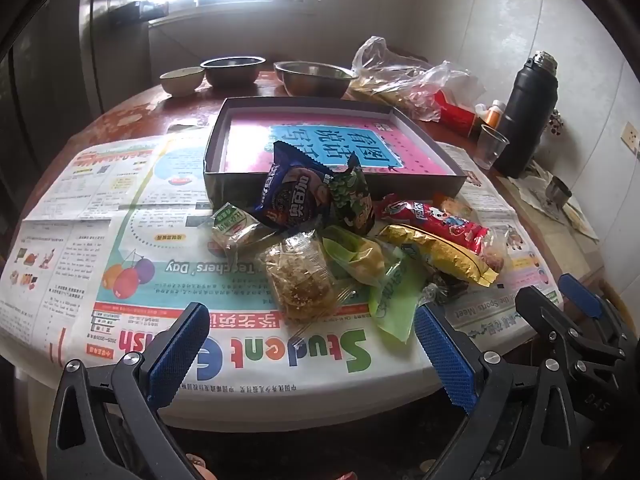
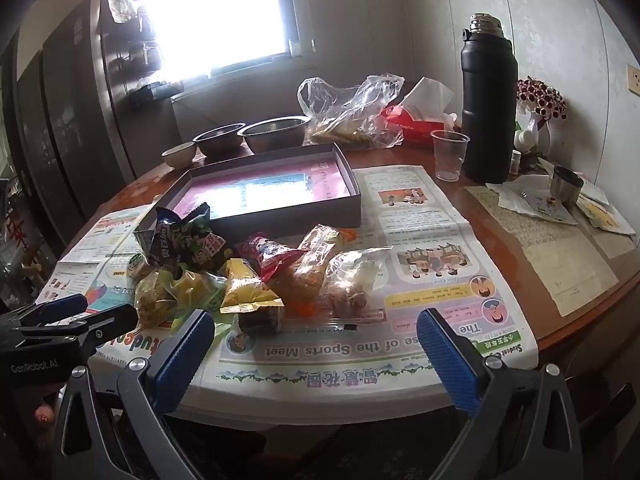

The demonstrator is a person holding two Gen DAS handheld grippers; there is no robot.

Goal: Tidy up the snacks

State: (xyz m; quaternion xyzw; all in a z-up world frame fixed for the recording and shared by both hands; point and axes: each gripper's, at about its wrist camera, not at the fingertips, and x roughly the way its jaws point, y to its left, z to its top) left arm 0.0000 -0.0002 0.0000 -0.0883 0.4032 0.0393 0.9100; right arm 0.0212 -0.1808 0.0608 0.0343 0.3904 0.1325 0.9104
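Note:
A pile of wrapped snacks lies on newspaper in front of a shallow dark box with a pink and blue sheet inside. The pile holds a dark blue cookie pack, a green pack, a red pack, a gold pack and a clear-wrapped pastry. My left gripper hangs open at the table's near edge, nothing between its fingers. My right gripper is open too, near the pile and box. It also shows at the right of the left wrist view.
Behind the box stand two metal bowls, a small ceramic bowl and a clear plastic bag. At the right are a black thermos, a plastic cup, a red tissue pack, a metal cup and papers.

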